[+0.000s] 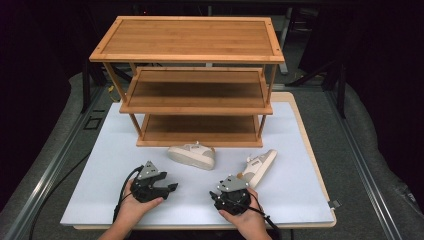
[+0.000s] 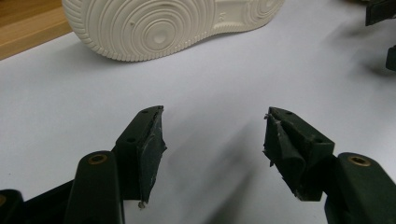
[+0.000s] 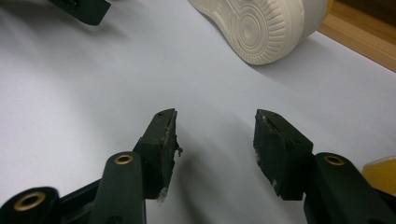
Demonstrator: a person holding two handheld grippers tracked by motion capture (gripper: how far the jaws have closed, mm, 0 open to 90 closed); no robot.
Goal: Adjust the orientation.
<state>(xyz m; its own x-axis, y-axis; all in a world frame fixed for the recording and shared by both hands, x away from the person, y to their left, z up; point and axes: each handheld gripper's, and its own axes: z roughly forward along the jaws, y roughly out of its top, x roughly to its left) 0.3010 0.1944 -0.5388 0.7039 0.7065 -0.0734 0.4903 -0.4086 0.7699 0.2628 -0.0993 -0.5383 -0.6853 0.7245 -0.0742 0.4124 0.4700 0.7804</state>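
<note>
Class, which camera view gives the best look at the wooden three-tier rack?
The high view: it shows the whole wooden rack, all three shelves bare, standing at the far side of the white board. The left gripper view catches just a strip of its wood at the top left corner, the right gripper view a strip at the top right.

Dark room, grey floor (image 1: 360, 165)

Left shoe (image 1: 192, 155): cream upper, grey panels, tan heel; sole (image 2: 159, 25) off-white with concentric ring tread. Right shoe (image 1: 259, 167): white, tan at heel. Rack (image 1: 190, 75): honey-brown bamboo, fine grain stripes. Bench (image 1: 100, 170): plain pale blue-white top, light wood edge. Both claws, left (image 2: 212, 140) and right (image 3: 215, 140): matte black, brass rivets, grey plates on top.
</note>
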